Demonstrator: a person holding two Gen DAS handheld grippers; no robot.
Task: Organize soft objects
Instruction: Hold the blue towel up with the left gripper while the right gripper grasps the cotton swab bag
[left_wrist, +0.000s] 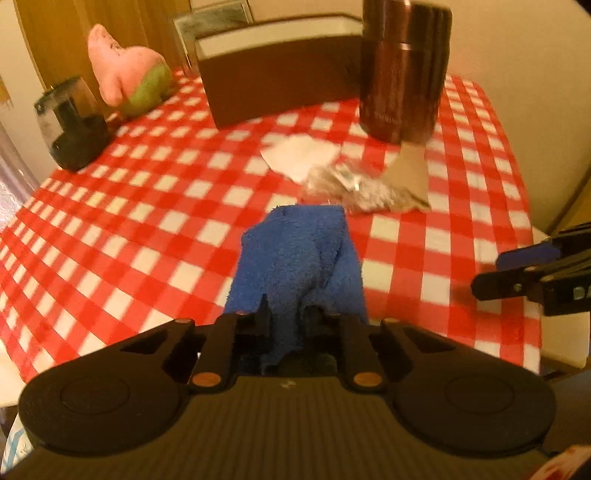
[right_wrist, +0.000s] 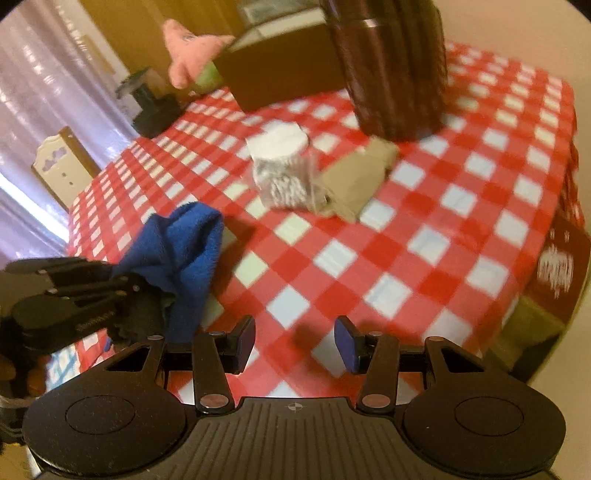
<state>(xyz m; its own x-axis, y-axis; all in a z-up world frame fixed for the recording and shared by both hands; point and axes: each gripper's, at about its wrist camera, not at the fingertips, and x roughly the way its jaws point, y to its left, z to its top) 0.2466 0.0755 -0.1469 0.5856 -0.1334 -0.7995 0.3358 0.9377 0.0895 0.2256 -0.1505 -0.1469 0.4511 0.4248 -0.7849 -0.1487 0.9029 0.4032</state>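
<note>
On the red-and-white checked tablecloth (left_wrist: 147, 236), the blue terry cloth (left_wrist: 299, 258) lies nearest. Behind it sit the clear plastic packet (left_wrist: 347, 184) and white pad (left_wrist: 299, 155), then the tall brown ribbed flask (left_wrist: 402, 74), right of the brown open box (left_wrist: 277, 85).

We count one blue cloth (left_wrist: 295, 258), one pink plush toy (left_wrist: 125, 70) at 11 o'clock, one brown box (left_wrist: 277, 81) at 12 o'clock, one dark tumbler (left_wrist: 402, 74), one clear packet (right_wrist: 284, 177), one tan pouch (right_wrist: 354, 181) and two grippers.
</note>
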